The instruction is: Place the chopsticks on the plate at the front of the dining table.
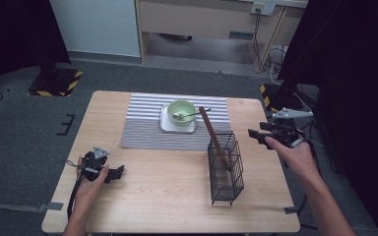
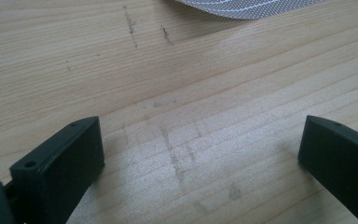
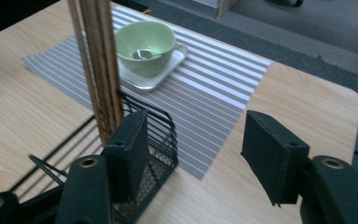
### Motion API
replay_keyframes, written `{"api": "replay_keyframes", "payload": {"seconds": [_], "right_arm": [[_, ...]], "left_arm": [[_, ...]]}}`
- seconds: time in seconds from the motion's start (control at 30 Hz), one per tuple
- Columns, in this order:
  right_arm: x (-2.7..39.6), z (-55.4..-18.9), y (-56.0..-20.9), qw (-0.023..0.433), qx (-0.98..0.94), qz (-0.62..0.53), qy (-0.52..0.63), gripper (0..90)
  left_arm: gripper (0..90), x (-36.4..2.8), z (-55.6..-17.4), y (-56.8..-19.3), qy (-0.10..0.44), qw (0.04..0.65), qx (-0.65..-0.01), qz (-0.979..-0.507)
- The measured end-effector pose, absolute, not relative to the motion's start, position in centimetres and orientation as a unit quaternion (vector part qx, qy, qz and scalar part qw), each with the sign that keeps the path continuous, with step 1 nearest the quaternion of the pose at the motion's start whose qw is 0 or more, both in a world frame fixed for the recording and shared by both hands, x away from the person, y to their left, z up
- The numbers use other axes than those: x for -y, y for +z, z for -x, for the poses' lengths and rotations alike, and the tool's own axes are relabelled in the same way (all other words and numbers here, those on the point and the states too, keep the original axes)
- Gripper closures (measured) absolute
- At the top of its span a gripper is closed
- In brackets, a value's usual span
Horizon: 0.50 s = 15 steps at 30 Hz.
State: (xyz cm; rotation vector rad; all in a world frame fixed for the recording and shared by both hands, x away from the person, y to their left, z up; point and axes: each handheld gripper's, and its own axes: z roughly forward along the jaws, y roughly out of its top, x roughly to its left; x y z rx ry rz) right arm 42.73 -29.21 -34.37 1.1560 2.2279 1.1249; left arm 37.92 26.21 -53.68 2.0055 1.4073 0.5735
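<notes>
High view from above the near edge, facing forward and down over the whole tabletop [image 1: 177,196], left gripper view close over bare wood, right gripper view raised at right, facing left across the wire basket [image 3: 154,140], shared with high view, striped mat [image 3: 205,93] and green bowl [image 3: 144,46].

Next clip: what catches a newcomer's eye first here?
Brown wooden chopsticks stand tilted in a black wire basket right of the table's centre. Behind it, a pale green bowl holding a metal spoon sits on a small square tray on a grey striped placemat. The right gripper hovers beside the basket, jaws apart and empty.
</notes>
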Motion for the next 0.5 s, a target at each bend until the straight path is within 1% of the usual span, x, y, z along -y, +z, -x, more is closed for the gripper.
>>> {"api": "replay_keyframes", "payload": {"seconds": [0.07,0.13,0.2,0.3,0.33,0.37,0.4,0.43,0.47,0.5], "right_arm": [[28.6,-42.9,-34.2,0.19,-0.797,-0.408,0.403,42.7],[27.3,-43.3,-33.9,0.188,-0.806,-0.396,0.397,45.4],[26.9,-43.4,-33.9,0.188,-0.807,-0.393,0.398,46.5],[25.5,-43.9,-33.7,0.183,-0.811,-0.38,0.404,52.5],[25.5,-43.9,-33.7,0.183,-0.811,-0.38,0.404,52.5],[24.8,-44.1,-33.5,0.186,-0.817,-0.371,0.401,56.9],[24.8,-44.1,-33.5,0.186,-0.817,-0.371,0.401,56.9],[24.1,-44.2,-33.0,0.185,-0.815,-0.367,0.408,59.7],[24.1,-44.2,-33.0,0.185,-0.815,-0.367,0.408,59.7],[23.5,-44.3,-32.5,0.18,-0.814,-0.361,0.419,61.6]], "left_arm": [[0.0,-26.2,-37.9,-53.7,0.217,0.308,-0.532,-0.758],[0.0,-26.2,-37.9,-53.7,0.217,0.308,-0.532,-0.758],[0.0,-26.2,-37.9,-53.7,0.217,0.308,-0.532,-0.758],[0.0,-26.2,-37.9,-53.7,0.217,0.308,-0.532,-0.758],[0.0,-26.2,-37.9,-53.7,0.217,0.308,-0.532,-0.758],[0.0,-26.2,-37.9,-53.7,0.217,0.308,-0.532,-0.758],[0.0,-26.2,-37.9,-53.7,0.217,0.308,-0.532,-0.758],[0.0,-26.2,-37.9,-53.7,0.217,0.308,-0.533,-0.758],[0.0,-26.2,-37.9,-53.7,0.217,0.308,-0.533,-0.758],[0.0,-26.2,-37.9,-53.7,0.217,0.308,-0.533,-0.758]]}}
